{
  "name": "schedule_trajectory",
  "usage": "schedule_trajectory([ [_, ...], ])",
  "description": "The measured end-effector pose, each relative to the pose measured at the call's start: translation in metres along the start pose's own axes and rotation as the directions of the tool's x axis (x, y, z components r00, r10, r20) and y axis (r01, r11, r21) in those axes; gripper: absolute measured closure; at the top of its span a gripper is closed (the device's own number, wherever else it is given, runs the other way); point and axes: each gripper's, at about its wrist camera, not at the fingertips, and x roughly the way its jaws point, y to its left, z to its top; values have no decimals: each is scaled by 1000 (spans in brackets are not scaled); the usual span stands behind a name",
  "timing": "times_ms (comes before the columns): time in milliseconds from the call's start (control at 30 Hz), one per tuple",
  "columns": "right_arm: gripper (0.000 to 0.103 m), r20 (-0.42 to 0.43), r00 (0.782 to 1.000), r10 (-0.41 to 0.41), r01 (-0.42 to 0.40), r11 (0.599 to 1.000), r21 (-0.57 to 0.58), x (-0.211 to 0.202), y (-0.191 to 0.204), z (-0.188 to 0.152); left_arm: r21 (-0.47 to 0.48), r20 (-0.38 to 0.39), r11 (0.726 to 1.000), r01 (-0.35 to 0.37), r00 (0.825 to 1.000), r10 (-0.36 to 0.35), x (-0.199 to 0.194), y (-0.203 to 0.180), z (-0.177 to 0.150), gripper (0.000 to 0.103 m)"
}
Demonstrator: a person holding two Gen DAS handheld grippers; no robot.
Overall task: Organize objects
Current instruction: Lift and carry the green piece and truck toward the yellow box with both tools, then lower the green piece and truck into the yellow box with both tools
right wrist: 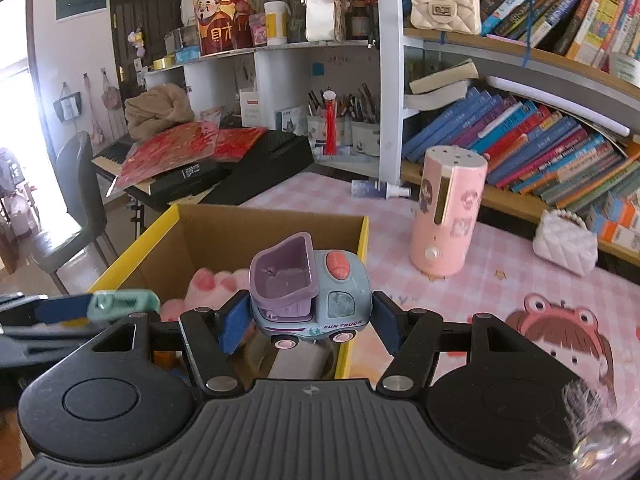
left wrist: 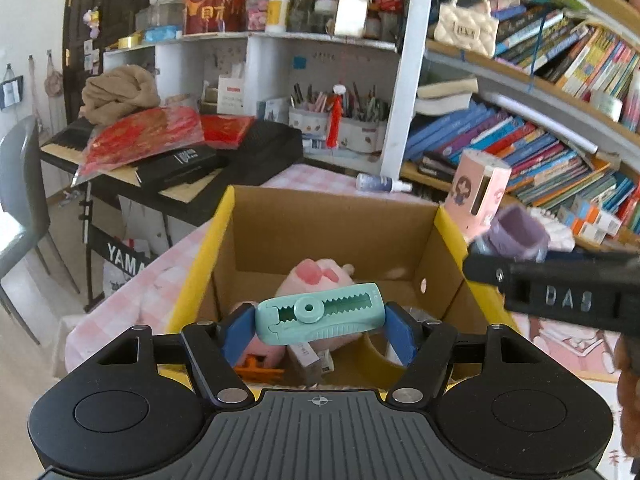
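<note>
Carrying two finds to the cardboard box at once looks like the step in hand: the left gripper (left wrist: pixel 320 314) is clamped on a mint-green correction-tape dispenser (left wrist: pixel 318 312), held crosswise between its blue pads above the near part of the box's open mouth, and the right gripper (right wrist: pixel 306 312) is clamped on a small toy truck (right wrist: pixel 310 292), purple tipper and blue cab, hanging over the box's near right corner. The next move, as I judge it, calls for bringing each load clear inside the rim, lowering a little and letting the pads part, one hand at a time so the two do not crowd each other. The cardboard box (left wrist: pixel 336 216) has yellow-edged walls standing up on all sides; the right wall sits just under the truck, so that edge is the one to clear. Inside, a pink plush toy (left wrist: pixel 316 280) and a few small items fill the floor, leaving room mostly toward the far wall. Beyond the box on the right, the checked tabletop (right wrist: pixel 500 248) is open, with a pink cylinder (right wrist: pixel 448 212) standing well apart and bookshelves behind
</note>
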Motion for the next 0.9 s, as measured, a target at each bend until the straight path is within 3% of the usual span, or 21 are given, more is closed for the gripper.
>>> schedule_trajectory([
  [433, 41, -70, 994, 85, -91, 991, -101, 51, 8, 9, 43, -84, 997, -65, 994, 69, 42, -6, -1, 34],
  [900, 41, -157, 981, 113, -140, 976, -170, 79, 15, 2, 107, -154, 990, -88, 983, 104, 63, -11, -10, 33],
])
